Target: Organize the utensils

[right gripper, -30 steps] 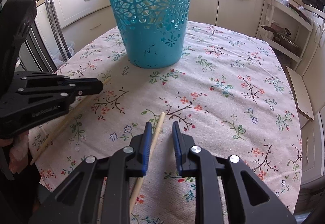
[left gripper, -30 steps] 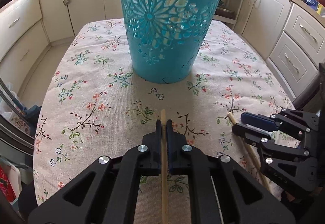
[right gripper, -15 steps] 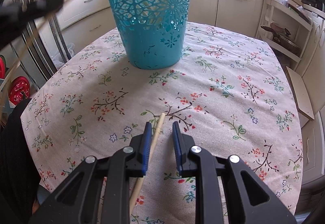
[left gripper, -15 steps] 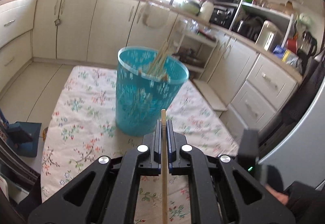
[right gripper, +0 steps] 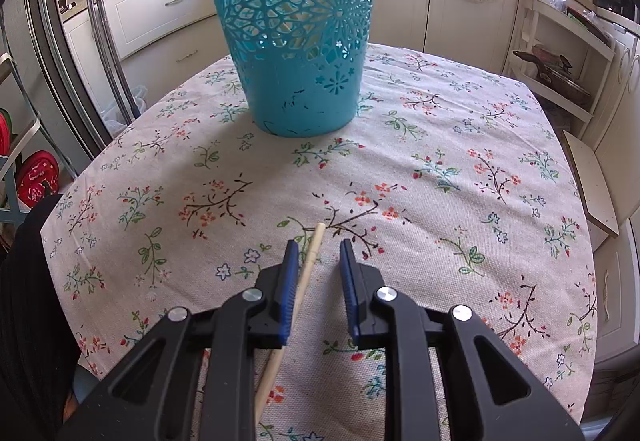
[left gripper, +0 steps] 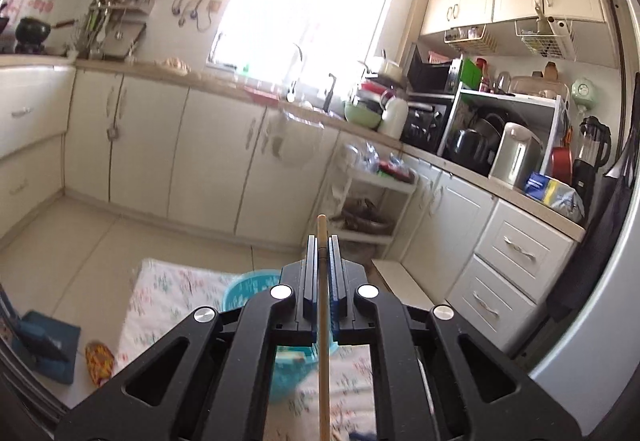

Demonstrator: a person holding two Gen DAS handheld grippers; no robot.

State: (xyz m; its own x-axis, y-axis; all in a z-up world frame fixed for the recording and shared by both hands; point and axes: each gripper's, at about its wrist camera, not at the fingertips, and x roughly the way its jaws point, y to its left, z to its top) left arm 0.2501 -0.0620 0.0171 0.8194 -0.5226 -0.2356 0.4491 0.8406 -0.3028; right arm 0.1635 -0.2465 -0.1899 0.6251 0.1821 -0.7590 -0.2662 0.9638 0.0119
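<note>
My left gripper [left gripper: 321, 241] is shut on a wooden chopstick [left gripper: 322, 341] and is raised high above the table, tilted up toward the kitchen. The teal cut-out basket [left gripper: 250, 287] shows far below it, partly hidden by the fingers. In the right wrist view the same basket [right gripper: 296, 41] stands upright at the far middle of the floral tablecloth [right gripper: 460, 161], with utensils faintly visible through its holes. My right gripper [right gripper: 319, 253] is open, low over the cloth, with a second wooden chopstick [right gripper: 308, 261] lying between its jaws beside the left finger.
Cream kitchen cabinets [left gripper: 208, 161] and a worktop with appliances [left gripper: 512, 157] surround the table. A shelf rack [right gripper: 560, 53] stands right of the table. A fridge door and metal poles [right gripper: 96, 41] are on the left. The table's right edge [right gripper: 576, 201] drops off to the floor.
My left gripper has lifted the chopstick from the table to well above the basket and tilted upward. My right gripper and the chopstick between its jaws have stayed put.
</note>
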